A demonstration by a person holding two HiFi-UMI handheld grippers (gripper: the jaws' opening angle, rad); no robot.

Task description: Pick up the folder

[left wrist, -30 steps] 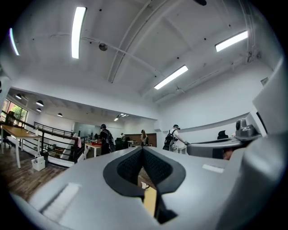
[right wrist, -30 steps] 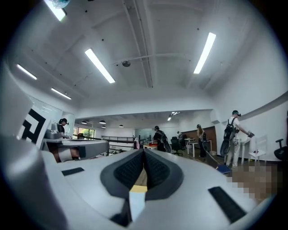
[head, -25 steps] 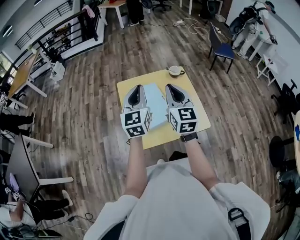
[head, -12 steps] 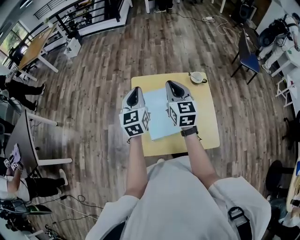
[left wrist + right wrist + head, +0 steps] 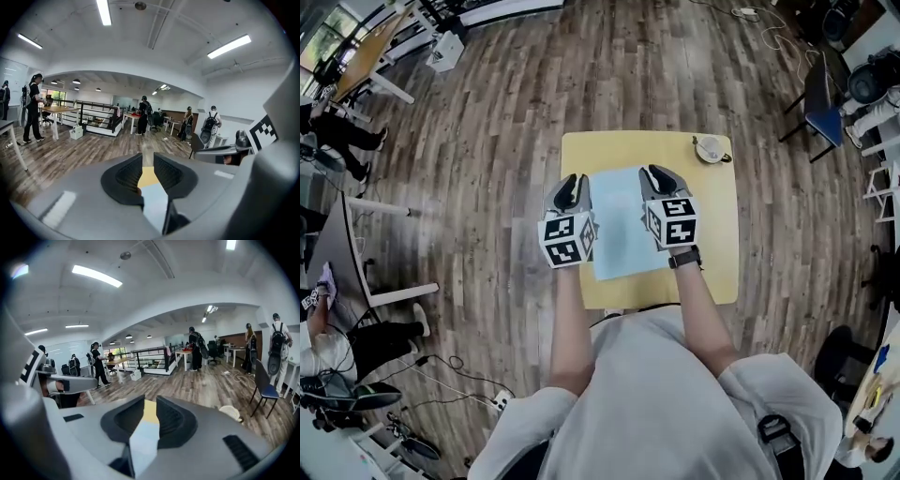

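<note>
Folder point(image 5: 623, 225) flat on yellow table point(image 5: 712, 272)

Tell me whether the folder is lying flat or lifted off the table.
Flat: the light blue folder rests on the yellow table, no edge raised in the head view.

Wood-plank floor point(image 5: 487, 141) surrounds my yellow counter point(image 5: 717, 253); strip lights point(image 5: 104, 11) overhead, a black railing point(image 5: 96, 112), a blue chair point(image 5: 268, 391).
</note>
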